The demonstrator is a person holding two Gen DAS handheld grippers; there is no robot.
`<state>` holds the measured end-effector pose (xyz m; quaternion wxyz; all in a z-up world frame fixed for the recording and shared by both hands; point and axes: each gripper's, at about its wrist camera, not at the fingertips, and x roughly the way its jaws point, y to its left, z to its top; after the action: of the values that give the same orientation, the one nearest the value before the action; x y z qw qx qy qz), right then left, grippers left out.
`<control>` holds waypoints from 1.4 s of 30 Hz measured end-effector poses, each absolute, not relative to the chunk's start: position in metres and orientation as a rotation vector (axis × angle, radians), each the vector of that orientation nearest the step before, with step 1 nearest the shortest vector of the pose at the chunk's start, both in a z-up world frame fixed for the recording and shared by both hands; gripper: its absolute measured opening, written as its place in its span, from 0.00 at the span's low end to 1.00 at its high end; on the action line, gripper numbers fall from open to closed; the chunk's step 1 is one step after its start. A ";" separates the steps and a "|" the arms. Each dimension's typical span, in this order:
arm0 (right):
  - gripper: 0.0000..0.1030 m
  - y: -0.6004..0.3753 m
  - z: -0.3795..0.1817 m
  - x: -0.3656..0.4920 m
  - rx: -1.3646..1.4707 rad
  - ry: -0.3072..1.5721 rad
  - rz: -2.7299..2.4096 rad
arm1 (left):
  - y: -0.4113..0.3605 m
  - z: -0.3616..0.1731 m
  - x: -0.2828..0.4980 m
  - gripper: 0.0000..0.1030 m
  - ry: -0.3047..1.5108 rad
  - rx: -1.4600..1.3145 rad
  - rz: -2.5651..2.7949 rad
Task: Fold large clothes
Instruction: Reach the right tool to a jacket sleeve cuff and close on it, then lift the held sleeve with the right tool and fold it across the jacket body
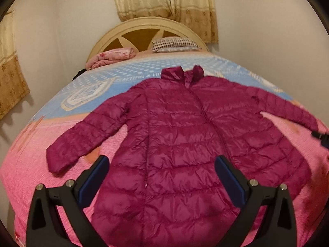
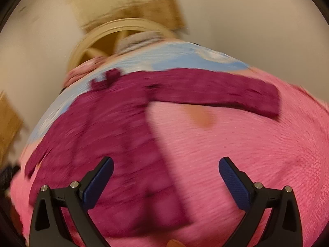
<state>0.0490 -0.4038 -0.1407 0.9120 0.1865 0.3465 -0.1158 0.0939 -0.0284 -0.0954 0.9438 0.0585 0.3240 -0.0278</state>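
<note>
the light is warm and soft, indoor, not very bright. the left wrist view is mostly sharp, with the curtain at 9 o'clock throwing a shadow on the wall. the right wrist view is strongly blurred everywhere. both pictures bend at edges, dark corners.

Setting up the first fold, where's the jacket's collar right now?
In the left wrist view, the collar points toward the headboard, just below the striped pillow.

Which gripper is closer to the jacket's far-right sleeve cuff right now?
Right. The right gripper hangs open over the jacket's right edge, facing that sleeve cuff; the left gripper hangs open over the hem's middle.
</note>
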 end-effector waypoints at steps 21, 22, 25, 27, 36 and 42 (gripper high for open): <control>0.20 -0.589 -0.175 0.114 0.720 0.688 -0.398 | -0.044 -0.124 0.106 1.00 0.745 0.144 -0.084; 0.16 -0.588 -0.170 0.113 0.703 0.676 -0.387 | -0.041 -0.122 0.106 1.00 0.742 0.136 -0.083; 0.14 -0.579 -0.150 0.109 0.652 0.649 -0.368 | -0.035 -0.118 0.105 1.00 0.730 0.119 -0.080; 0.14 -0.572 -0.131 0.109 0.607 0.618 -0.359 | -0.034 -0.115 0.104 1.00 0.722 0.112 -0.085; 0.13 -0.522 -0.033 0.118 0.442 0.454 -0.276 | -0.025 -0.112 0.099 1.00 0.708 0.082 -0.099; 0.12 -0.457 0.023 0.136 0.297 0.399 -0.168 | -0.010 -0.112 0.101 1.00 0.706 0.046 -0.086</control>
<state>0.1364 -0.4572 0.0230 0.9658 0.1467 0.1971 -0.0832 0.1007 -0.0096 -0.1120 0.9371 0.0227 0.3457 -0.0421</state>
